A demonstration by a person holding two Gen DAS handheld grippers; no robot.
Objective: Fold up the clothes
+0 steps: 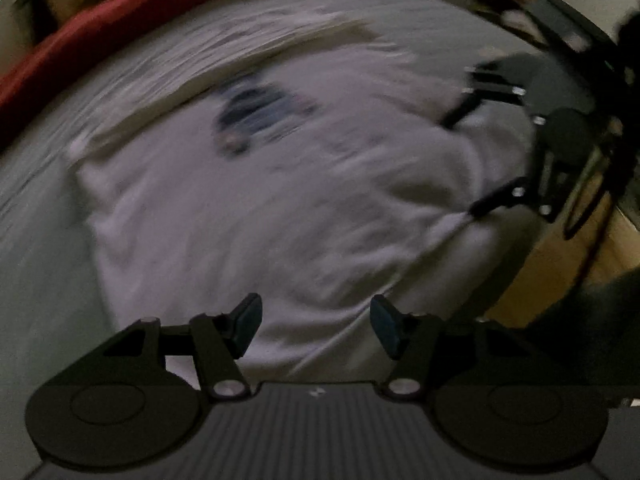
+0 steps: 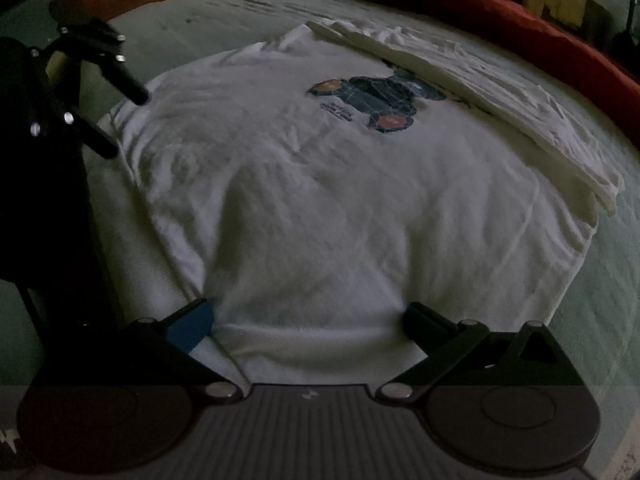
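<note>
left wrist view: a white t-shirt [image 1: 260, 208] lies spread on a pale green bed cover [image 1: 36, 264], print up, ahead of the left gripper [image 1: 316, 326], whose jaws stand released with cloth showing between them.
far right of that gripper: the right gripper [image 1: 464, 164] reaches in at the shirt's edge, jaws apart.
right wrist view: the shirt fills the bed ahead of the right gripper, jaws wide over the near edge, nothing clamped; the left gripper works the shirt's left side.
beyond the print [image 2: 376, 102]: a folded white stack [image 2: 472, 92] overlaps the shirt's far edge.
step, as judged: both tongs at an edge, either about to pinch for a fold or just letting go.
hard to read: left view is motion-blurred; the room is dim; a red blanket [image 2: 500, 12] is cut off at the frame.
</note>
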